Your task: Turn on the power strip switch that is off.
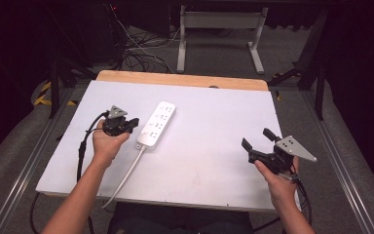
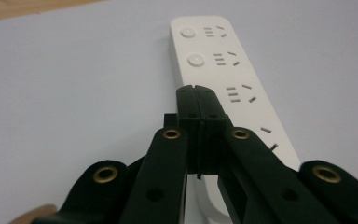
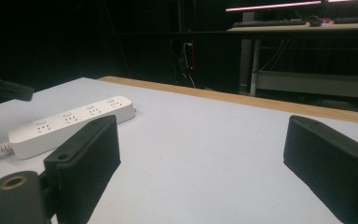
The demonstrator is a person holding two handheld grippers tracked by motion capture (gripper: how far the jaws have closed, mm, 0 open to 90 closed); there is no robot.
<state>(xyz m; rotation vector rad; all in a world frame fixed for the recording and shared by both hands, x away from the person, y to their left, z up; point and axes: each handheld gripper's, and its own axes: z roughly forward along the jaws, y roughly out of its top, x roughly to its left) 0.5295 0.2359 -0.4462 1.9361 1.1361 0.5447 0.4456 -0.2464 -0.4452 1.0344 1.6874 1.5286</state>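
Left gripper (image 1: 132, 125) shut beside power strip (image 1: 158, 123)

I saw the white power strip (image 1: 158, 123) lying flat on the table's white sheet, left of centre, sockets and round buttons facing up, its white cord (image 1: 126, 176) trailing off the near edge.

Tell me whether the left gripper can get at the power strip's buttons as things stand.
Probably yes. The left gripper, jaws shut, hovers just beside the power strip, and nothing lies between its tip and the round buttons on top.
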